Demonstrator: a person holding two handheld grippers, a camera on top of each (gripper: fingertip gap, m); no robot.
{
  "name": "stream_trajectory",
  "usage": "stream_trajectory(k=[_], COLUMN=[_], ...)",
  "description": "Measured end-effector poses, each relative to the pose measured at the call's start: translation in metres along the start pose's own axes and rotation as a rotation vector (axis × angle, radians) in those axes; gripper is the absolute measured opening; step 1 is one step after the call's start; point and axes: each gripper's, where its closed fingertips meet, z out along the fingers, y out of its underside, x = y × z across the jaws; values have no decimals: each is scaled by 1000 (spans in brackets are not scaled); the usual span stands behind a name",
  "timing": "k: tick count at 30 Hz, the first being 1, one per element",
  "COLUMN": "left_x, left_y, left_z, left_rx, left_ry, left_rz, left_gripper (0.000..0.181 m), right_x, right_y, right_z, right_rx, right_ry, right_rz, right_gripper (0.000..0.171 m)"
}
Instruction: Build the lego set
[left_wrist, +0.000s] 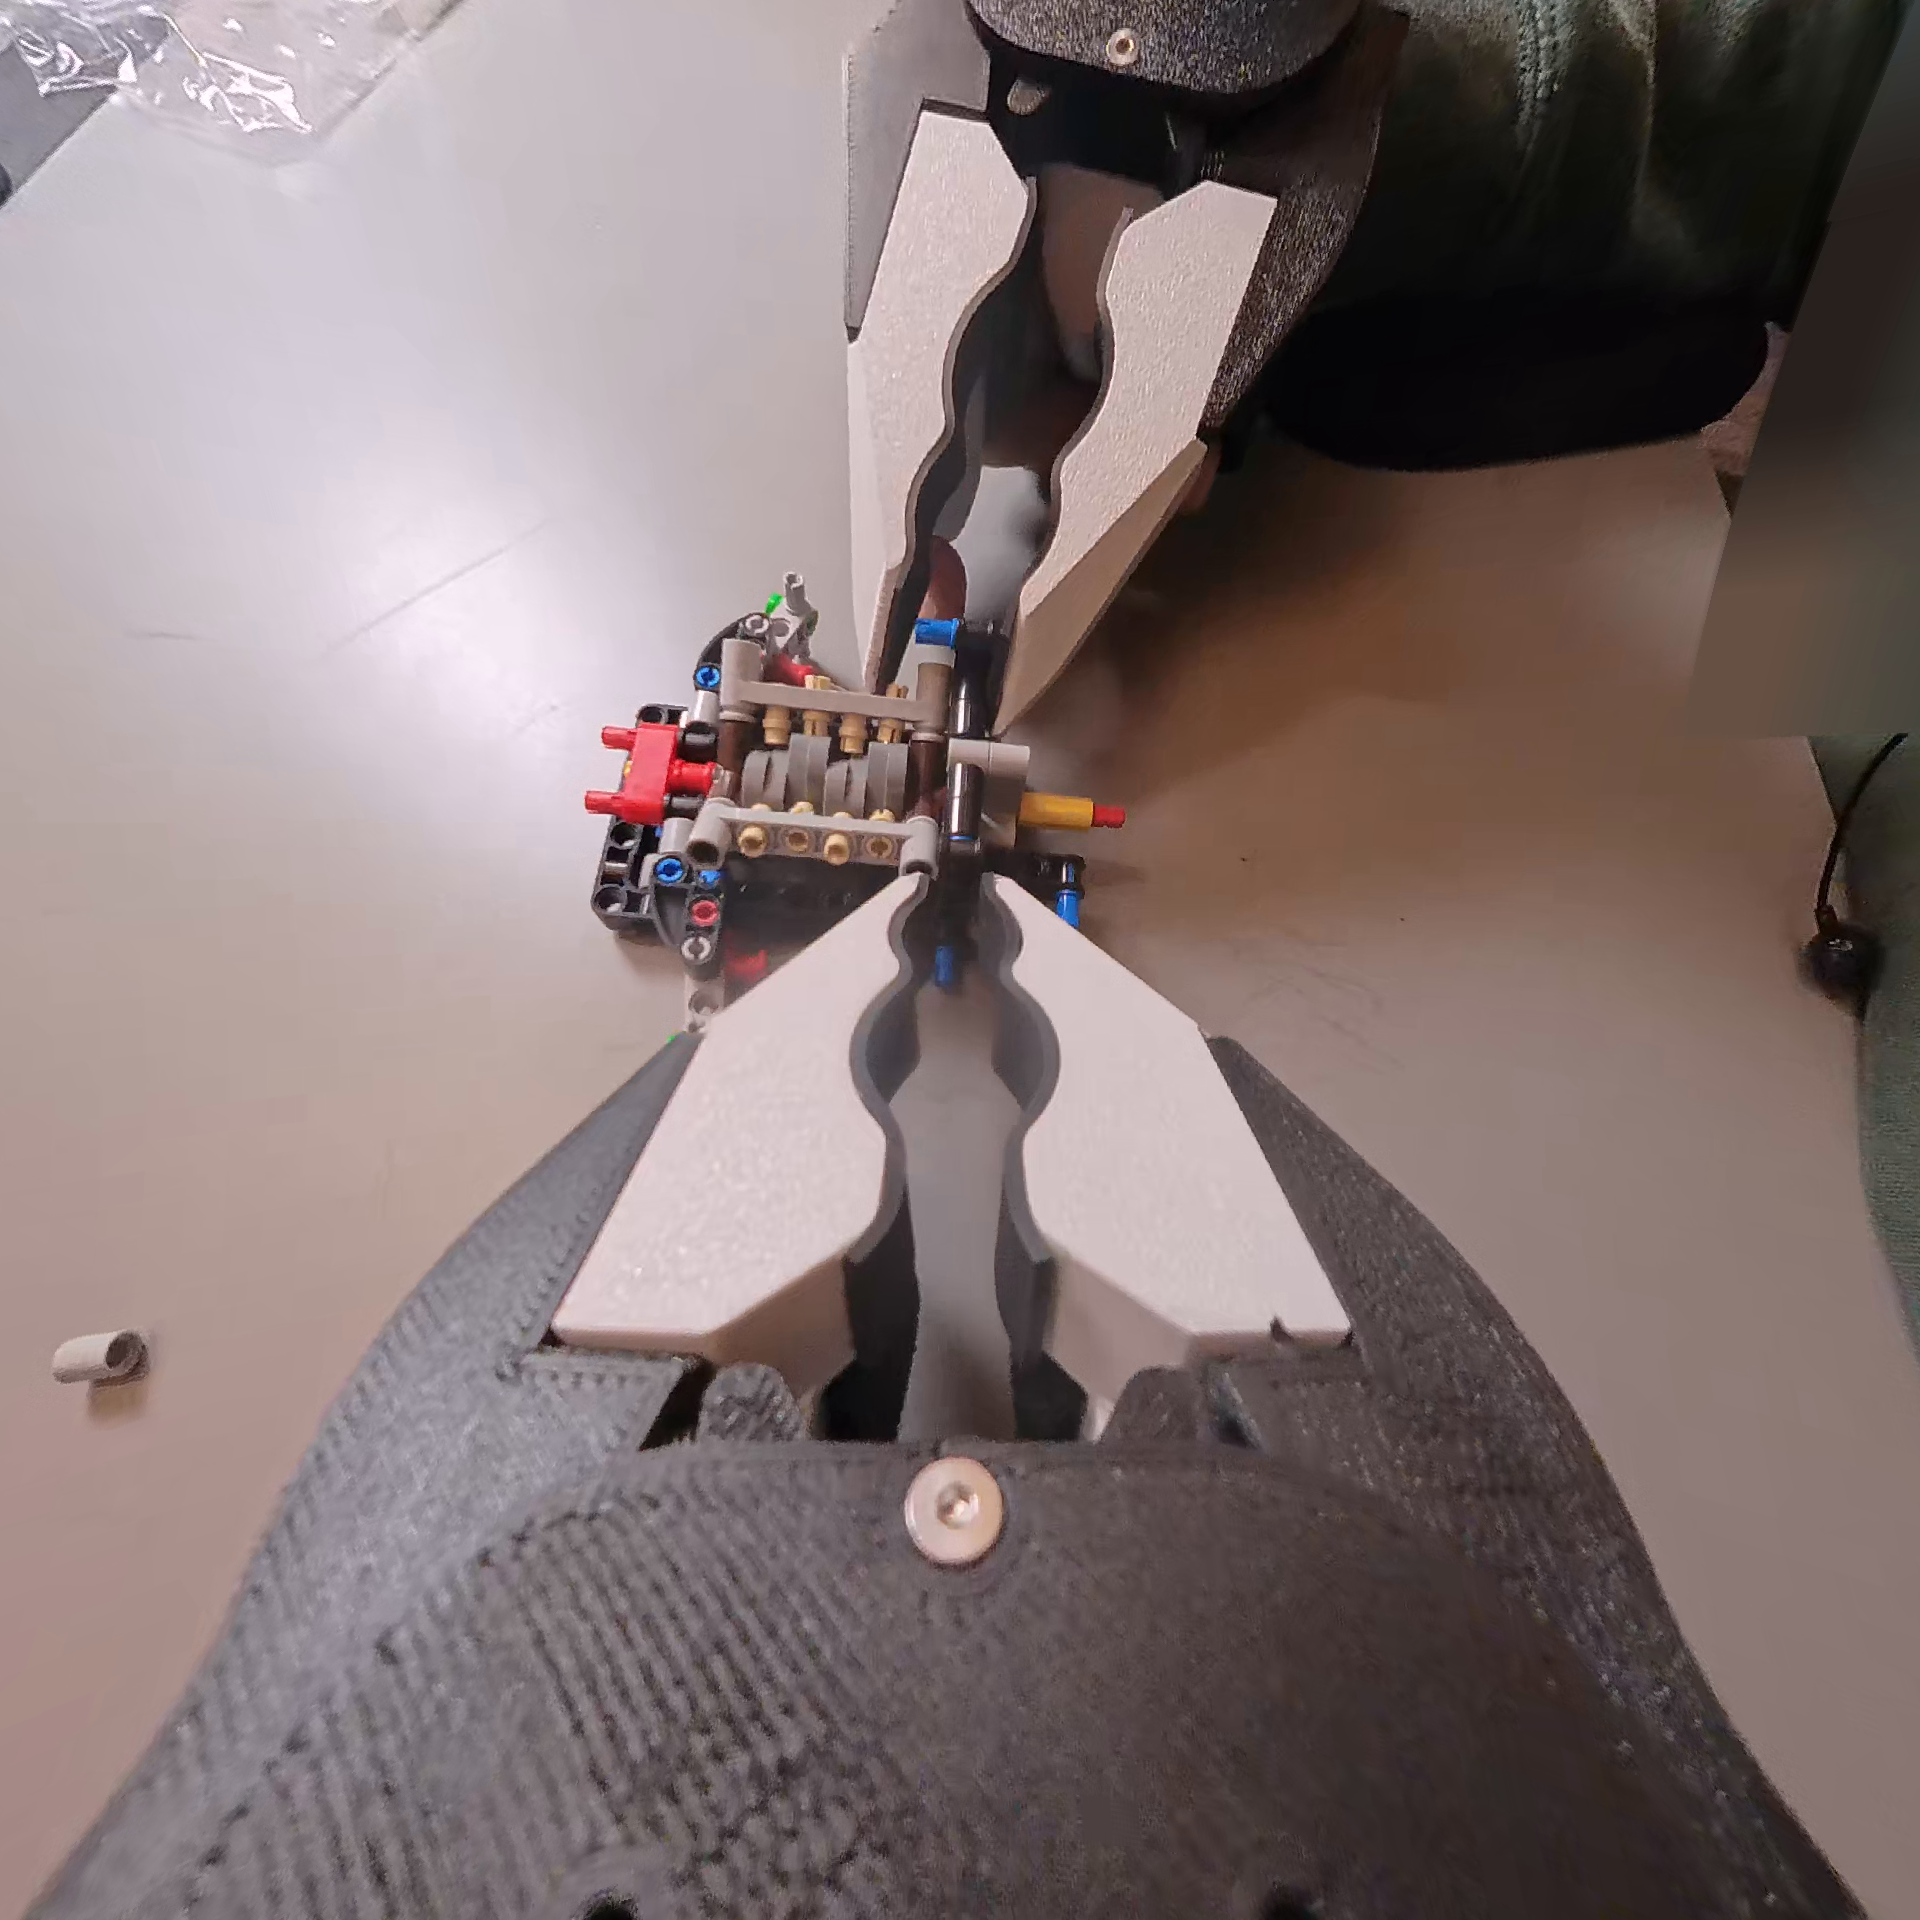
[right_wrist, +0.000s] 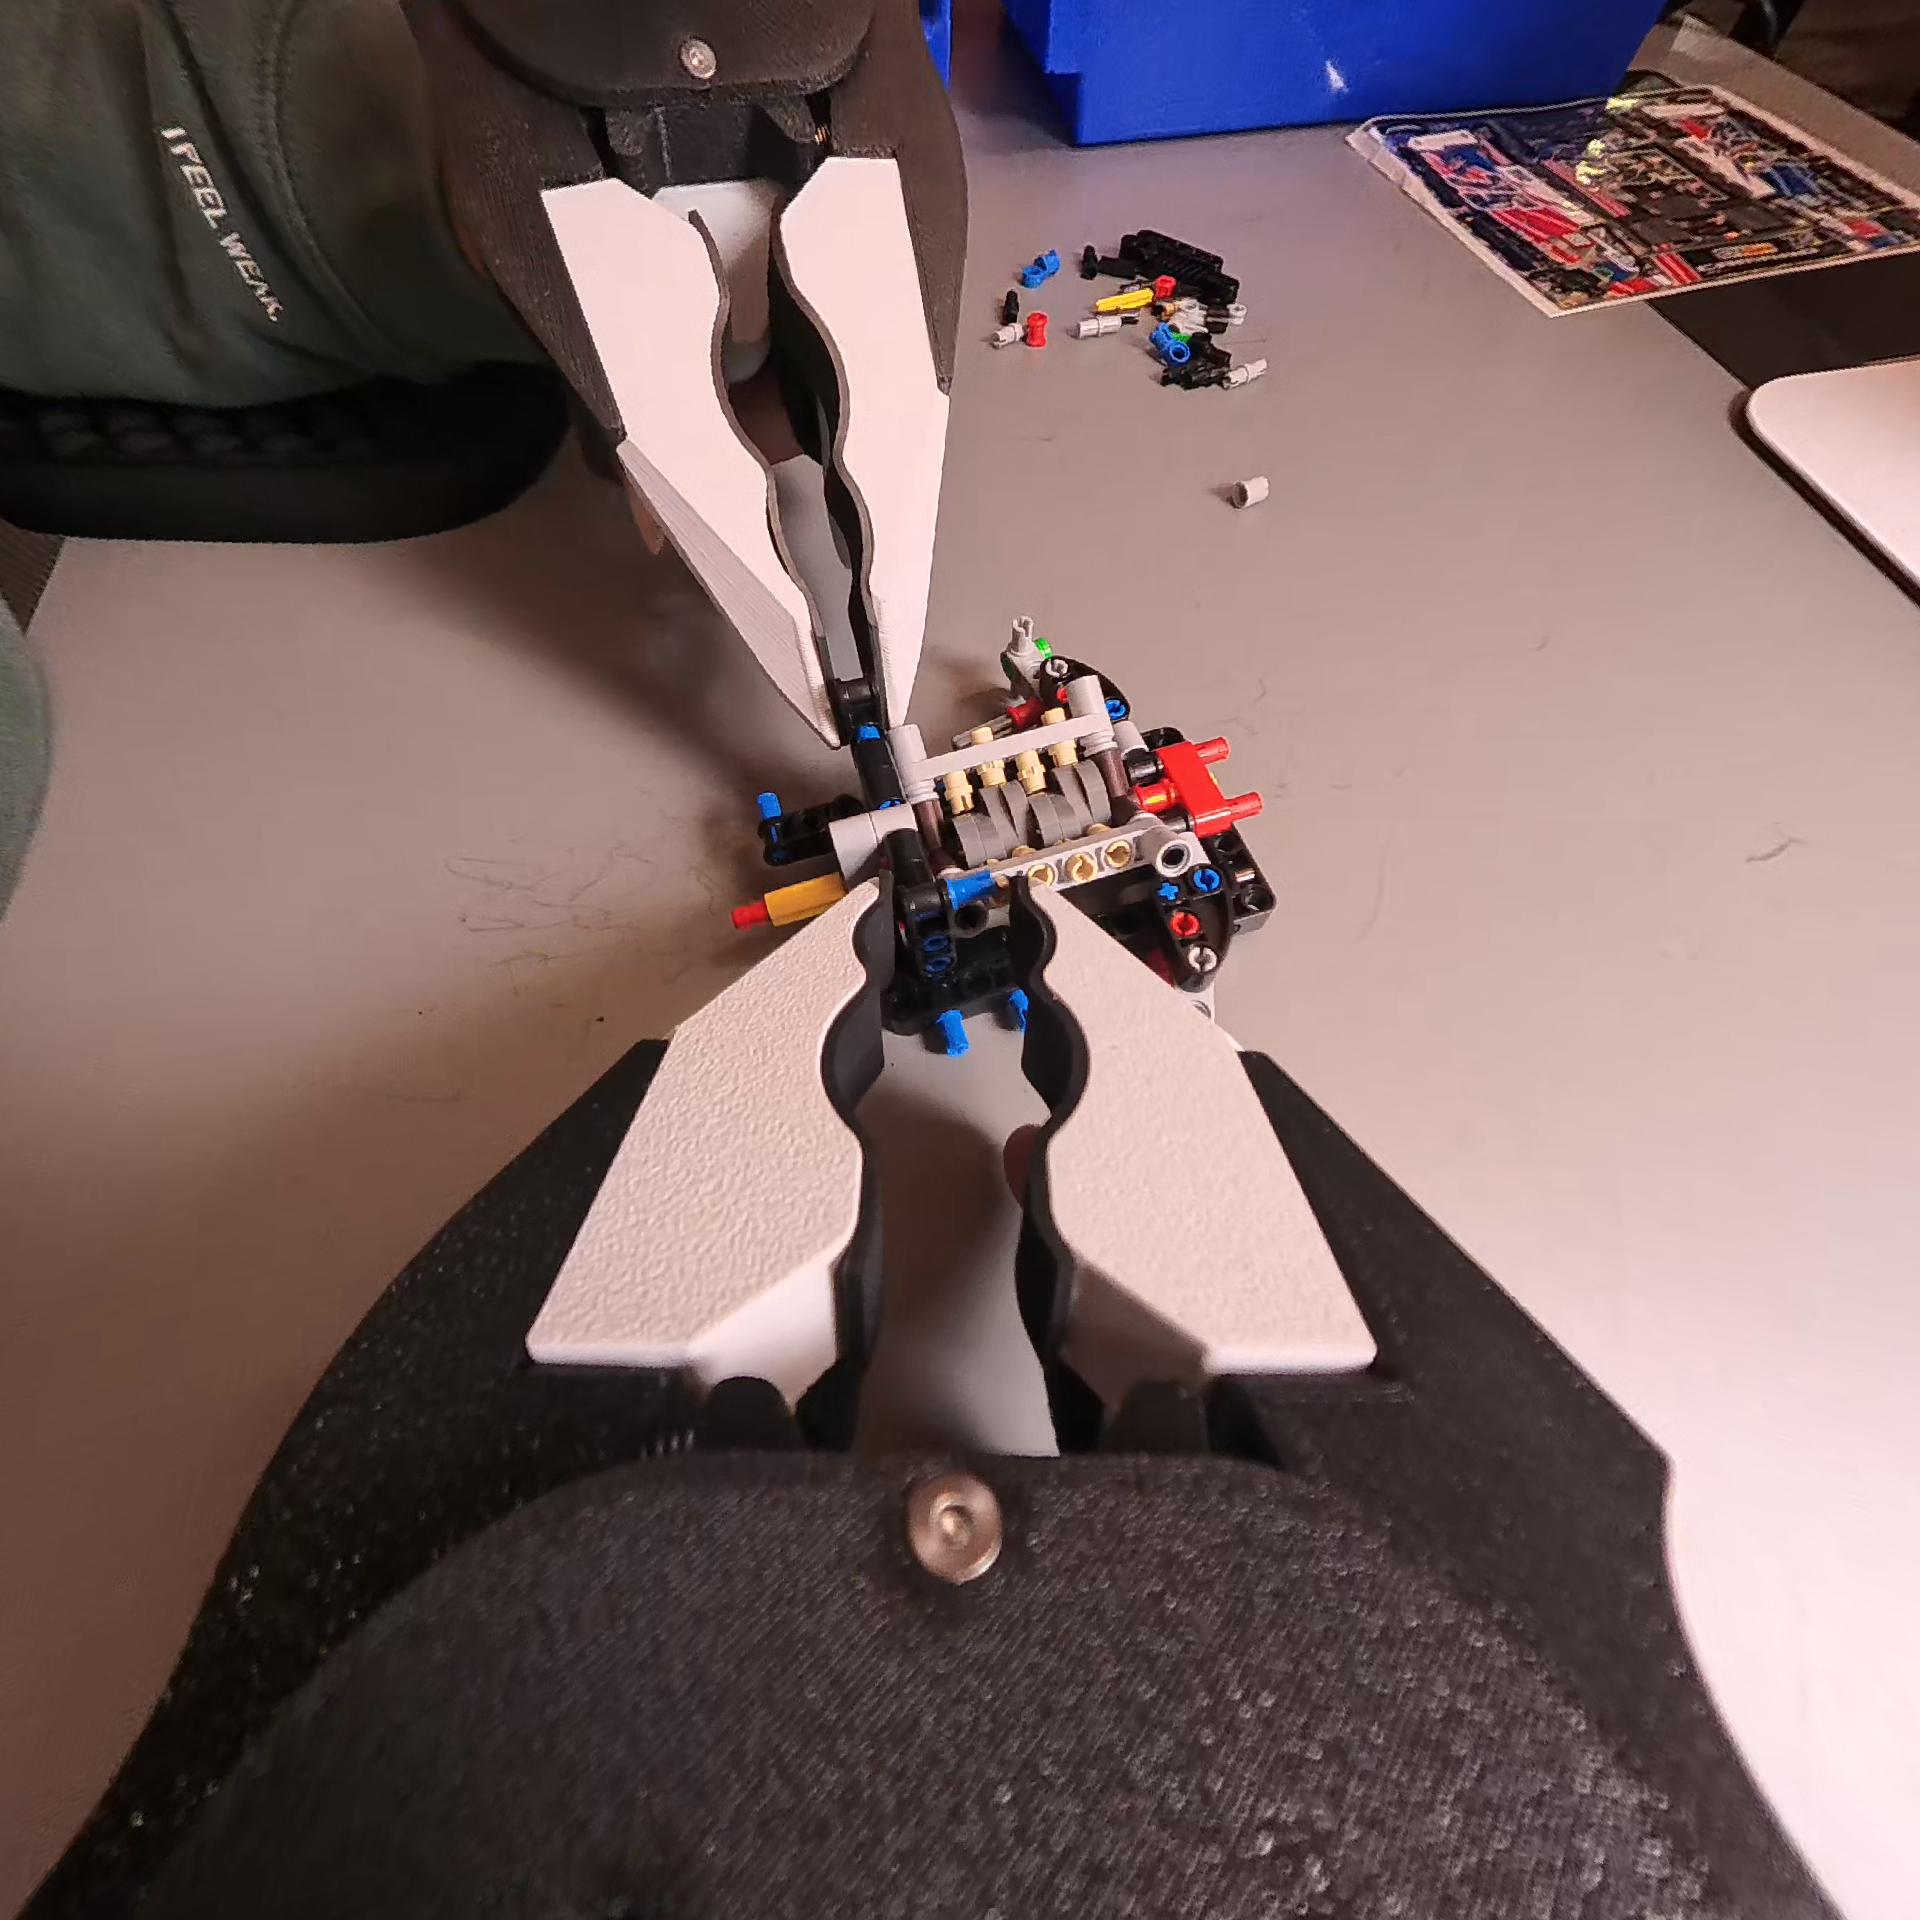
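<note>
Left wrist view: the lego assembly (left_wrist: 831, 800) sits on the table (left_wrist: 312, 520) at frame centre, partly built: a row of grey cam-like discs between two light grey beams studded with tan pins, a red connector block (left_wrist: 655, 774) at its 9 o'clock end, a yellow axle piece with a red tip (left_wrist: 1070, 812) at 3 o'clock, over a black frame. The left tool (left_wrist: 961, 914), coming in from 6 o'clock, has its jaws closed on a black beam (left_wrist: 966, 769) that crosses the model's 3 o'clock end. The right tool (left_wrist: 940, 665), entering from 12 o'clock, grips the far end of that same black beam. Judgement: mid-build, beam being seated. Much remains: in the right wrist view a pile of loose pieces (right_wrist: 1153, 301) lies at 1 o'clock, with a glossy instruction booklet (right_wrist: 1642, 192) beyond it. Hard, shiny plastic parts; the tool fingers (left_wrist: 758, 1132) are matte white with wavy dark inner edges; the table is smooth grey. A lone grey connector (left_wrist: 102, 1356) lies at 8 o'clock.
</note>
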Motion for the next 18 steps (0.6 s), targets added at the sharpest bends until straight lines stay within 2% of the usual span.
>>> stream_trajectory(k=[9,12,14,18], left_x=[1,0,1,2], left_y=[0,-1,-1,1], left_z=[0,-6,-8,-6], left_rx=[-1,11,9,-7], left_ry=[1,-3,0,-2], left_rz=[0,-11,-3,13], left_gripper=[6,12,6,6], right_x=[-1,-3,-3,-3], right_y=[0,-1,-1,-1], right_z=[0,2,2,2], right_rx=[-2,-3,-2,-2], right_ry=[-1,-2,-7,-10], right_rz=[0,-14,-8,-5], right_gripper=[21,21,21,21])
